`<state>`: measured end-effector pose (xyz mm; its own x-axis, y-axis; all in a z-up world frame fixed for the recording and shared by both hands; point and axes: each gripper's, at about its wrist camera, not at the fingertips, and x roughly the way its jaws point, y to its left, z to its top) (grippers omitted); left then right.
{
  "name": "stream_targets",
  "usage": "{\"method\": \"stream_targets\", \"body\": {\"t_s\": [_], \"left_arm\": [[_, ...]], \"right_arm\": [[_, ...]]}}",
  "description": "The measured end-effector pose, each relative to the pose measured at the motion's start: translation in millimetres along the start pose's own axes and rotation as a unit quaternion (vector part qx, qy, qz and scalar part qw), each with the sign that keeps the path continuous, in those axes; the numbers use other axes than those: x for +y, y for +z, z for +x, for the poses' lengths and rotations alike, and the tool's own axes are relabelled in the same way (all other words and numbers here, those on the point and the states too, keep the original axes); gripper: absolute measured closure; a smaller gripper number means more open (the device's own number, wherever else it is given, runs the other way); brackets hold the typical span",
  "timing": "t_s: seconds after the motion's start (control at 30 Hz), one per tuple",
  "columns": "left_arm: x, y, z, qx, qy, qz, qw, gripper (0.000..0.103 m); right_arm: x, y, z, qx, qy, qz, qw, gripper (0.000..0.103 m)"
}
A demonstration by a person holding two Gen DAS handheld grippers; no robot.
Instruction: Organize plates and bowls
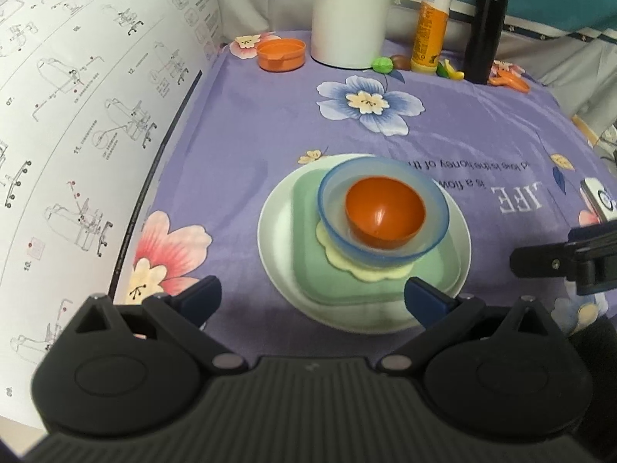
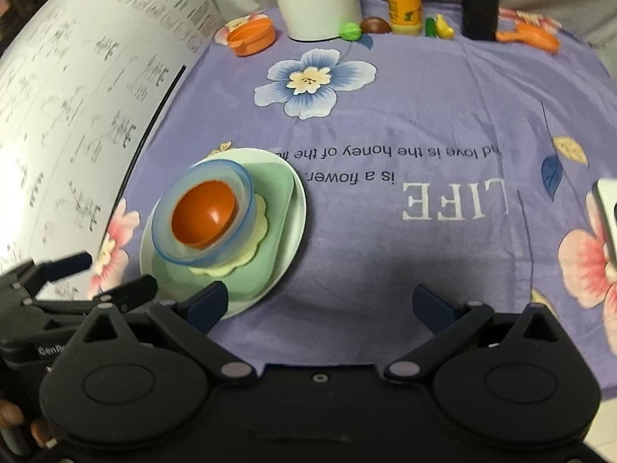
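A stack sits on the purple floral cloth: a round pale plate (image 1: 277,254) (image 2: 297,208), a green square plate (image 1: 308,208) (image 2: 277,208), a yellow flower-shaped mat (image 1: 370,274) (image 2: 246,254), a clear blue bowl (image 1: 381,250) (image 2: 239,177) and an orange bowl (image 1: 385,210) (image 2: 203,216) inside it. My left gripper (image 1: 314,299) is open and empty, just in front of the stack. My right gripper (image 2: 320,306) is open and empty, with its left finger over the plate's near edge. Each gripper shows in the other's view: the right one (image 1: 540,262), the left one (image 2: 77,274).
A large instruction sheet (image 1: 77,135) (image 2: 77,96) stands along the left. At the back are an orange lid (image 1: 281,54) (image 2: 250,36), a white jug (image 1: 349,11), a yellow bottle (image 1: 430,19), a black cylinder (image 1: 486,34) and small toys. A phone (image 1: 599,200) lies at the right.
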<state>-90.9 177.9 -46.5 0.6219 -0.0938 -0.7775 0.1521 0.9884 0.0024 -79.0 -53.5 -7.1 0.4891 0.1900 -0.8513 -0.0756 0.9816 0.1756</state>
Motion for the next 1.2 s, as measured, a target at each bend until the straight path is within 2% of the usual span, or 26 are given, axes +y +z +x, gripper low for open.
{"method": "stream_targets", "body": {"t_s": [0.13, 0.43, 1.2], "left_arm": [[0, -7, 0, 0.004, 0.004, 0.002, 1.0000, 0.000], [-1, -20, 1, 0.008, 0.001, 0.004, 1.0000, 0.000], [-5, -29, 3, 0.004, 0.005, 0.016, 0.9998, 0.000]], "right_arm": [[4, -2, -1, -0.007, -0.010, -0.044, 0.999, 0.000], [6, -22, 1, -0.007, -0.026, -0.093, 0.995, 0.000], [5, -28, 1, -0.008, -0.017, -0.095, 0.995, 0.000]]}}
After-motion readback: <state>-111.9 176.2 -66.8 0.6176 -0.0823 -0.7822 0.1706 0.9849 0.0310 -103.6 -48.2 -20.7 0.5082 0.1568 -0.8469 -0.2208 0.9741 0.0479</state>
